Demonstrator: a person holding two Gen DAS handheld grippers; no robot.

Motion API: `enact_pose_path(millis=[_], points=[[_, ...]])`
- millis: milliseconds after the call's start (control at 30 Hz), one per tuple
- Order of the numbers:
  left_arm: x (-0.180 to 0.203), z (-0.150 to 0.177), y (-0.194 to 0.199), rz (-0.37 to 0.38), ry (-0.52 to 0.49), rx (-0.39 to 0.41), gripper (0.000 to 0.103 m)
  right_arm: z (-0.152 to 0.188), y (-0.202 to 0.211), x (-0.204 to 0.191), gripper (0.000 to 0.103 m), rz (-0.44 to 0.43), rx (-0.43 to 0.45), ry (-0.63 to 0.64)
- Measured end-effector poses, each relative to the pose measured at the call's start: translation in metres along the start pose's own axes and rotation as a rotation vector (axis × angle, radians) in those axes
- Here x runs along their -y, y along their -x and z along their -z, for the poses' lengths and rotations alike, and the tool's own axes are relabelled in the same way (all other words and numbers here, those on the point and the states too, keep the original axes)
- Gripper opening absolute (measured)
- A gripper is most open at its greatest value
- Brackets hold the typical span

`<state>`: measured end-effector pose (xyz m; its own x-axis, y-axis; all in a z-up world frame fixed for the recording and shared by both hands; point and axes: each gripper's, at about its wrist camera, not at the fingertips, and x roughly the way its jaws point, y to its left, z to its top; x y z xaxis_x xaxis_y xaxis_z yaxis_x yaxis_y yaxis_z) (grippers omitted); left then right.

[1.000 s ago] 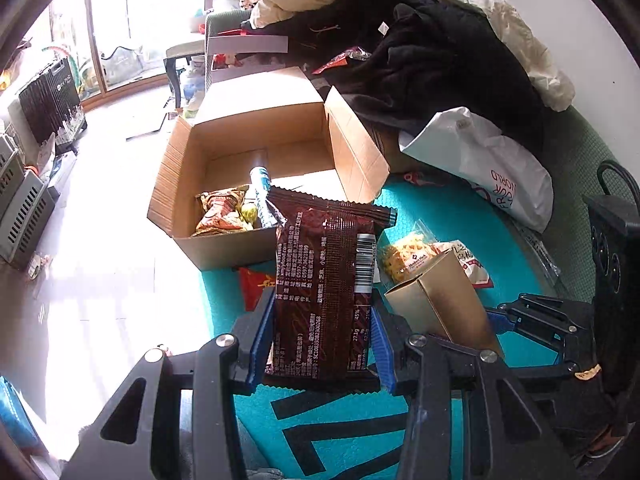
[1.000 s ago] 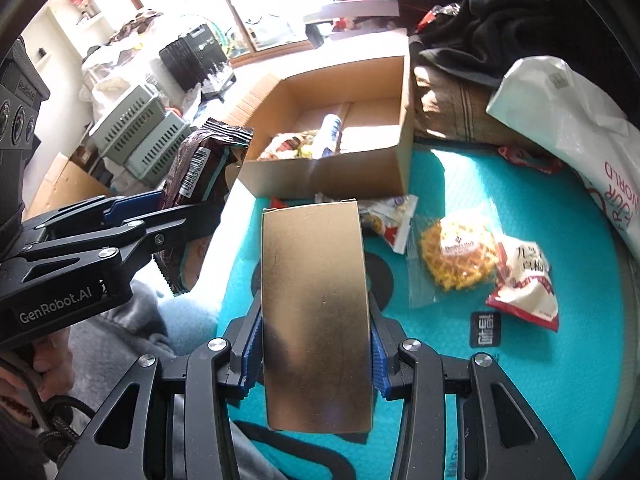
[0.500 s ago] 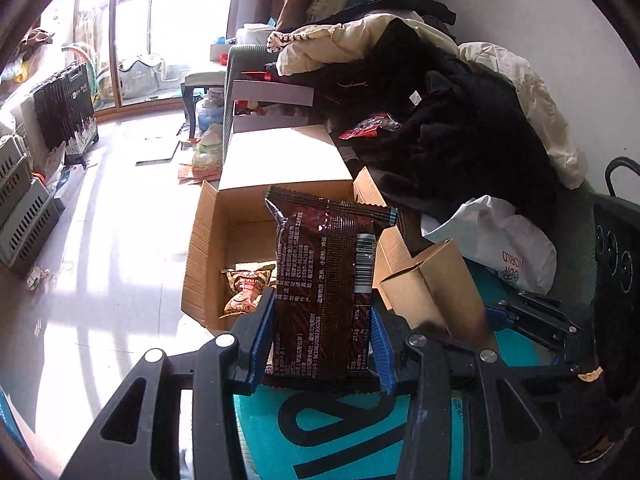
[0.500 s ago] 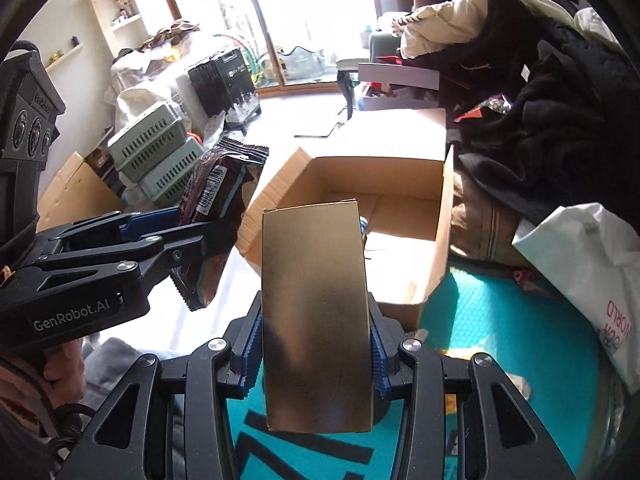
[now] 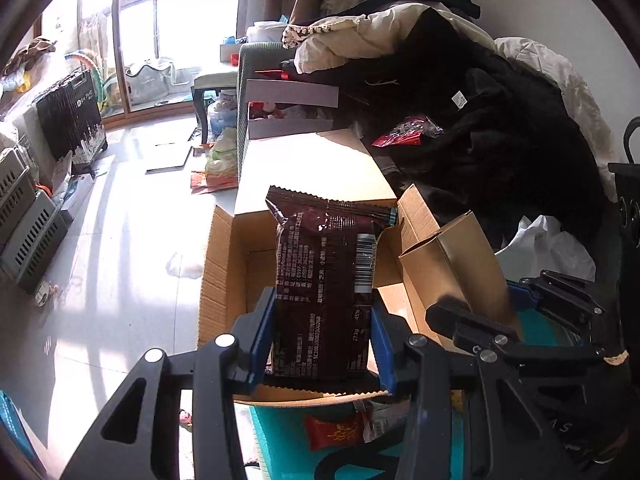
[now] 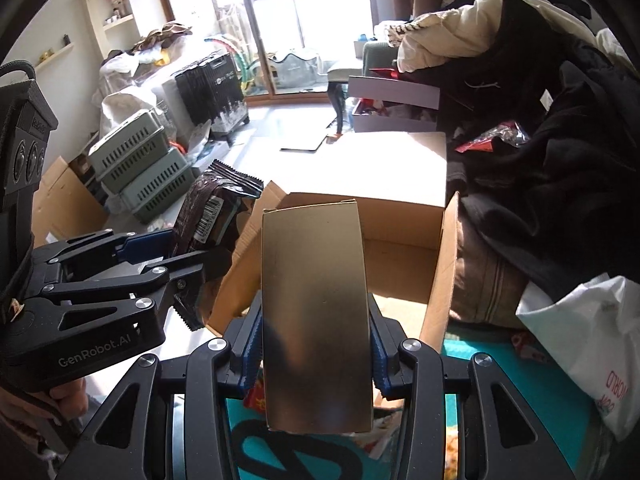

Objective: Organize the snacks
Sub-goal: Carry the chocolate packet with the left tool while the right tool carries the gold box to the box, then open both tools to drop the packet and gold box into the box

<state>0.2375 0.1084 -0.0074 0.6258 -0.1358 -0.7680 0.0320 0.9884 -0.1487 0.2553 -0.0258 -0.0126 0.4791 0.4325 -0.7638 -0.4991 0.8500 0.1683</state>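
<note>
The blue pads of the left gripper (image 5: 322, 344) press on both sides of a dark brown foil snack bag (image 5: 326, 276) with a white barcode, and it stands upright between them. The right gripper (image 6: 316, 354) is clamped the same way on a plain gold cardboard box (image 6: 316, 312), also upright. A second ago both packages hung over the teal mat (image 6: 472, 424), with loose snacks visible below and the open brown cardboard carton (image 6: 438, 276) further away. Now both grippers have come forward side by side, and the bag and the gold box are above the opening of the carton. The grip on each did not change
</note>
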Motion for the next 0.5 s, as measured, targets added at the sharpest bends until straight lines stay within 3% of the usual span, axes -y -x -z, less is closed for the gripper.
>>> enact_pose_path(millis=[500], points=[[-0.004,0.006,-0.067,-0.092,-0.056,-0.104,0.043,0.003,-0.059,0.017,0.043,0.093,-0.091,-0.023]])
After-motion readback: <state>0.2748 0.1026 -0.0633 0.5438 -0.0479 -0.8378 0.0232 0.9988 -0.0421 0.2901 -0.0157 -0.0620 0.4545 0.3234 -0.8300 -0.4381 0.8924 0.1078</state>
